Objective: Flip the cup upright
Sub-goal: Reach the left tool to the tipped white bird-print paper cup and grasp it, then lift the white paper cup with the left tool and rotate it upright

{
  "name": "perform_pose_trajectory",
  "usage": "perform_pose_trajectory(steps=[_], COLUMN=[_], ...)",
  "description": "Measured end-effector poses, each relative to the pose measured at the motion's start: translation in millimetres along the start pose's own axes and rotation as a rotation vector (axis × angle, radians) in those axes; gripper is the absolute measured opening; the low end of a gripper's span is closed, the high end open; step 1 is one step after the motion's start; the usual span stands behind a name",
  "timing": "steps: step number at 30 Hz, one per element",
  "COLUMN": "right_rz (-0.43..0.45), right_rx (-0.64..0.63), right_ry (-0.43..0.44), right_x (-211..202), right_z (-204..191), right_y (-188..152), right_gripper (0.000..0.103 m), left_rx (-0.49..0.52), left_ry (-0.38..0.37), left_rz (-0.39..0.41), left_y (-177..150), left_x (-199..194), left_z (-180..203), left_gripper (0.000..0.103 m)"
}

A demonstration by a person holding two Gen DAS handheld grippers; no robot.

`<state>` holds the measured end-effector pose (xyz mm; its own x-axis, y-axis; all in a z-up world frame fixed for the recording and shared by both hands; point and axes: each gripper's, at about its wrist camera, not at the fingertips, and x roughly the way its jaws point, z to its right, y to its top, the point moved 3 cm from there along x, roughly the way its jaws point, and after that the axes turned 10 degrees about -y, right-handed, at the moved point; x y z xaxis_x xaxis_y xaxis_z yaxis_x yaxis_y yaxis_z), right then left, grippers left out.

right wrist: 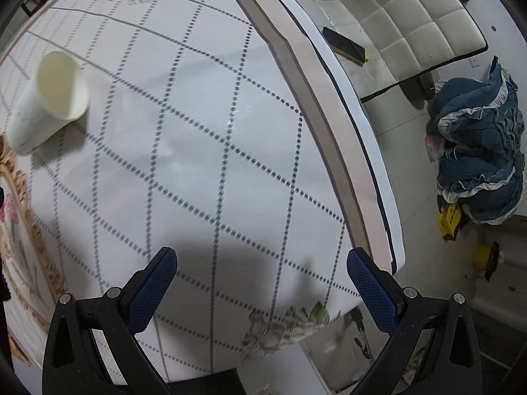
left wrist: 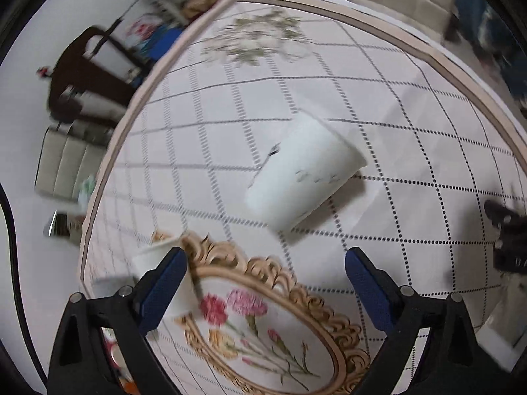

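Cup (left wrist: 304, 172) lies on its side on the tablecloth (left wrist: 411, 151) (mouth open sideways); left gripper (left wrist: 266, 288) and right gripper (right wrist: 262, 288) both spread, empty.

The cup (left wrist: 304, 172) lies on its side on the table (left wrist: 411, 125), ahead of my left gripper (left wrist: 266, 291) and beyond the oval print (left wrist: 263, 322) under it. From my right gripper (right wrist: 262, 291) the cup (right wrist: 49, 98) sits far left, mouth toward me; a chair (right wrist: 411, 16) stands past the table's edge.
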<state>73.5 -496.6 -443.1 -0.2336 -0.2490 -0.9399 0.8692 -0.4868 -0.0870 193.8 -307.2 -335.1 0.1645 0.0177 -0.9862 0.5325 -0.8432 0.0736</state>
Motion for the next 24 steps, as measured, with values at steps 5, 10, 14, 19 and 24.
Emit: perform_pose_trajectory(steps=[5,10,14,19,24], right_rz=[-0.020,-0.030,-0.039,-0.045,-0.048], right_rx=[-0.008,-0.003,0.004,0.010,0.018], right_ry=[-0.004,-0.008,-0.010,-0.010,-0.010], right_x=[12.8,21.5,31.6,32.9,33.9], right_z=[1.2,4.8,14.7,22.8,29.2], right_y=[17.4,29.9,38.5,36.6,32.2], right_gripper=[0.103,0.103,0.103,0.103,0.103], left_rx=[0.099,0.194,0.246,0.281,0.262], left_ry=[-0.010,-0.001,0.032,0.050,0.041], left_rz=[-0.040,-0.061,-0.070,-0.074,-0.062], left_y=[19.9,36.5,44.8,52.4,54.2], left_x=[20.6,34.9,42.3,49.5,48.4], left_z=[11.7,26.3,33.8,39.1,41.7], left_gripper=[0.079,0.079,0.073,0.064,0.057])
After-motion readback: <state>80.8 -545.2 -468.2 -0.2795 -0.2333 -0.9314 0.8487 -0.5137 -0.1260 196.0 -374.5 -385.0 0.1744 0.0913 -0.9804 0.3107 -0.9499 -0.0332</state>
